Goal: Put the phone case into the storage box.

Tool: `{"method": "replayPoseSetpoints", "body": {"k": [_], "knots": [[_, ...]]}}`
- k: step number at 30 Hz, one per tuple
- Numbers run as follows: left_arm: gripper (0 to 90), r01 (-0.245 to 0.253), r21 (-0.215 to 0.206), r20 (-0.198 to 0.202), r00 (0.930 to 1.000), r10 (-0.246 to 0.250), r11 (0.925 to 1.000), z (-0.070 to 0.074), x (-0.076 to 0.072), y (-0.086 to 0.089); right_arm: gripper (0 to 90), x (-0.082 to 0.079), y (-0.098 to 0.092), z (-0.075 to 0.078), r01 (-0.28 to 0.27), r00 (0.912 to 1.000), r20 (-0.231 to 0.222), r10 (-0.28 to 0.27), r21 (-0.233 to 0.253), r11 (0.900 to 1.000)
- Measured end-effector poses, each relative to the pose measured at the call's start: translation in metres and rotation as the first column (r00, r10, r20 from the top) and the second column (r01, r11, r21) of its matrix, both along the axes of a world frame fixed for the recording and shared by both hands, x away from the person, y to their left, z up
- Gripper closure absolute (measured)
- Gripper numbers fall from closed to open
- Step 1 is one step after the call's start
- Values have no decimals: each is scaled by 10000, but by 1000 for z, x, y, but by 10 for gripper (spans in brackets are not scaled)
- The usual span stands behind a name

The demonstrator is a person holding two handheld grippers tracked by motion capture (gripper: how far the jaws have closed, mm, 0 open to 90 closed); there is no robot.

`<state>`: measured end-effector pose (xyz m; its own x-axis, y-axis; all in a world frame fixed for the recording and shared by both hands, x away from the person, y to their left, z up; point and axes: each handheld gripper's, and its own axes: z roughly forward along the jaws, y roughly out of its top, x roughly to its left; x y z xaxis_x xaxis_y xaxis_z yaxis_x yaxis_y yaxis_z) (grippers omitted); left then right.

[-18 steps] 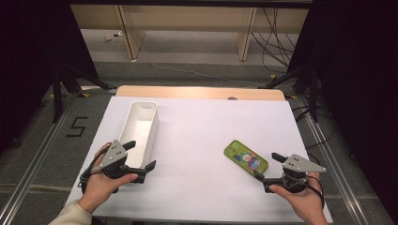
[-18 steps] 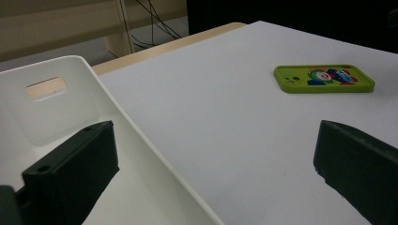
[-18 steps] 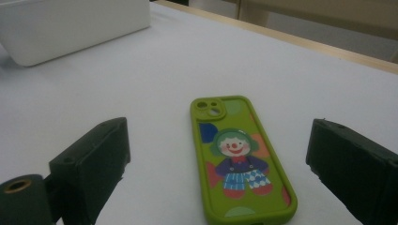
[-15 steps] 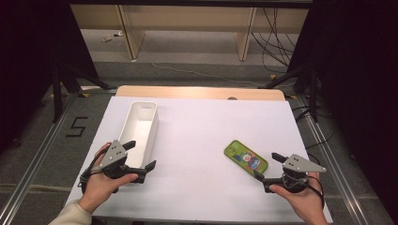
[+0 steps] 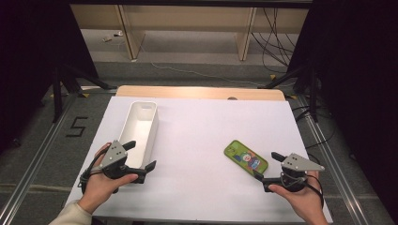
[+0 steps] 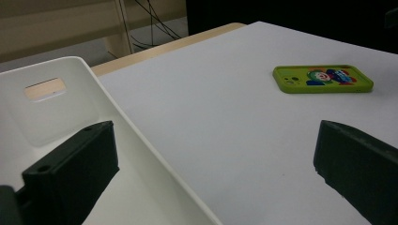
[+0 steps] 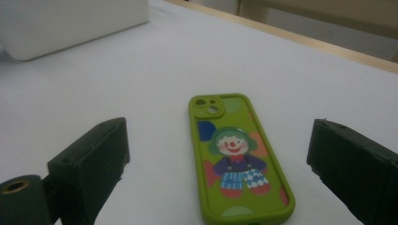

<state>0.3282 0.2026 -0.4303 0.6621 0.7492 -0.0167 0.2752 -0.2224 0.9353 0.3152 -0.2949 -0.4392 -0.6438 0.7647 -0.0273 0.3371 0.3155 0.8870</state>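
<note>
Left gripper [image 5: 141,155] and right gripper [image 5: 267,165] sit low at the near edge, hand-held, jaws spread wide apart.

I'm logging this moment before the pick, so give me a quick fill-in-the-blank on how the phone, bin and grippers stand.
1. The phone case is ____ in colour.
2. The phone lies between the open jaws of the ____ gripper.
3. The left gripper straddles the side wall of the white ____.
4. The printed figure on the case is a ____.

Missing words: green; right; bin; clown
</note>
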Motion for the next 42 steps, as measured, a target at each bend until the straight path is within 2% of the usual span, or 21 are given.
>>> {"method": "replayPoseSetpoints", "body": {"k": [7,16,19,25,27,28,29,30,33,36,39,42], "knots": [[0,23,-1,24,10000,-23,10000,0,0,0,55,12,6,0,-132,9998,-166,125,-401,9991],[0,16,-25,11,10000,-16,10000,0,0,0,49,31,13,-7,-330,9962,-838,233,-1168,9926],[0,22,-24,8,10000,-22,10000,0,0,0,62,38,13,-10,-230,9937,-1114,83,-1316,9910],[0,19,-33,14,10000,-19,10000,0,0,-1,125,53,8,-11,77,9916,-1266,-252,-1368,9906],[0,27,-28,25,10000,-27,10000,0,0,-1,209,57,7,-12,66,9913,-1292,-240,-1334,9910],[0,27,-28,25,10000,-27,10000,0,0,-1,290,59,6,-12,153,9901,-1365,-327,-1272,9918],[0,26,-40,30,10000,-26,10000,0,0,-1,425,61,5,-12,340,9890,-1384,-514,-1253,9915],[0,17,-42,33,10000,-17,10000,1,0,-1,502,63,3,-11,527,9873,-1424,-701,-1227,9910],[0,0,-66,43,10000,0,10000,1,0,-1,726,68,-2,-10,979,9777,-1692,-1246,-1577,9826],[0,-24,-81,43,10000,24,10000,1,0,0,892,73,-7,-13,1308,9617,-2124,-1732,-1998,9711],[0,-2,-78,45,10000,3,10000,1,0,-1,900,77,-10,-17,1549,9460,-2406,-2173,-2537,9548],[0,-2,-78,39,10000,2,10000,1,0,-1,900,80,-12,-21,1620,9338,-2654,-2398,-2840,9450]]}}
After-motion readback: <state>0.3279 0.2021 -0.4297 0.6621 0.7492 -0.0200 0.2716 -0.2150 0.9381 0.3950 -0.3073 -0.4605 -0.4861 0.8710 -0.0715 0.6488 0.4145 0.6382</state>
